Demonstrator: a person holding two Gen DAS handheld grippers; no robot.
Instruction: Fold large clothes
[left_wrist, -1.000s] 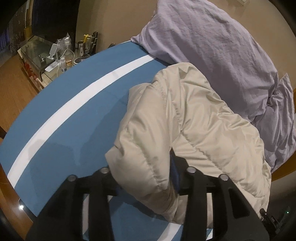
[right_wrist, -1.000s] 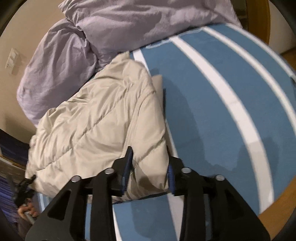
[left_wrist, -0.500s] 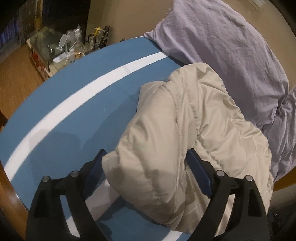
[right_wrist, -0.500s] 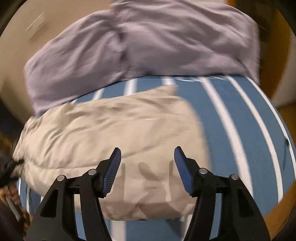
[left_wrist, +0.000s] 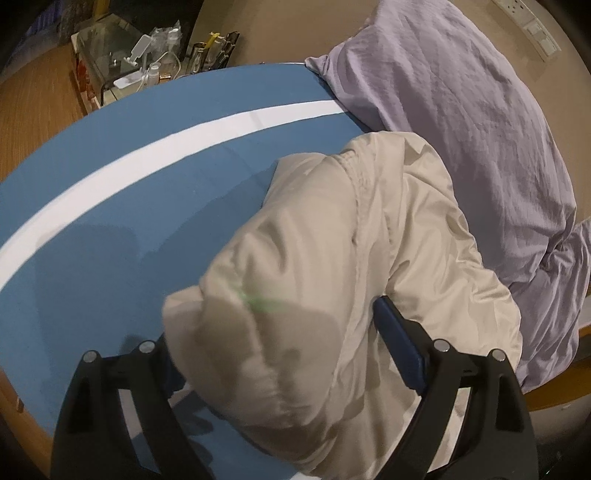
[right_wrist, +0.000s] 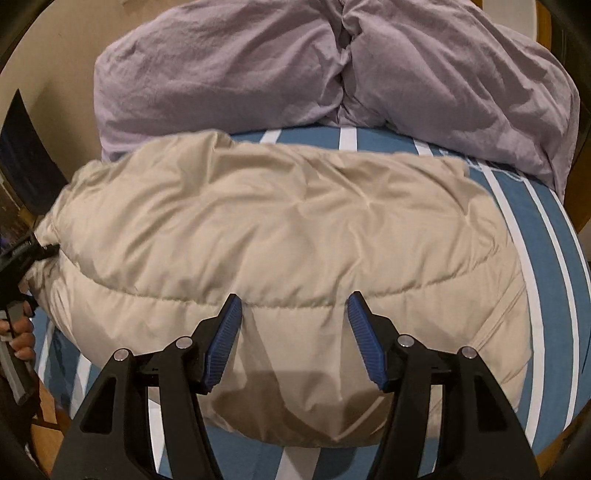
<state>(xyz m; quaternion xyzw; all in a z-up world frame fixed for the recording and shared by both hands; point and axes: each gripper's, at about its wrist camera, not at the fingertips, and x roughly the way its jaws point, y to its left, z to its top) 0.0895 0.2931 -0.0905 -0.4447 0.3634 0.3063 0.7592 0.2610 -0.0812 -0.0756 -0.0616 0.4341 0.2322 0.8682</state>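
A beige quilted puffer jacket (right_wrist: 280, 236) lies folded in a thick bundle on the blue bed cover with white stripes (right_wrist: 546, 273). My right gripper (right_wrist: 293, 317) is open, its blue pads above the jacket's near half without holding it. In the left wrist view the jacket (left_wrist: 351, 258) bulges up between the wide-open jaws of my left gripper (left_wrist: 280, 354); the left pad is hidden behind the fabric. The left gripper also shows at the left edge of the right wrist view (right_wrist: 14, 258), at the jacket's end.
Lilac pillows (right_wrist: 295, 70) lie along the headboard behind the jacket, touching its far edge. A glass bedside table with bottles and a phone stand (left_wrist: 136, 70) stands beyond the bed's far corner. The wooden bed frame (left_wrist: 554, 395) runs along the edge.
Both grippers opened and let go of the jacket. The right gripper swung round to face the jacket's long side and the pillows. The jacket settled flat.
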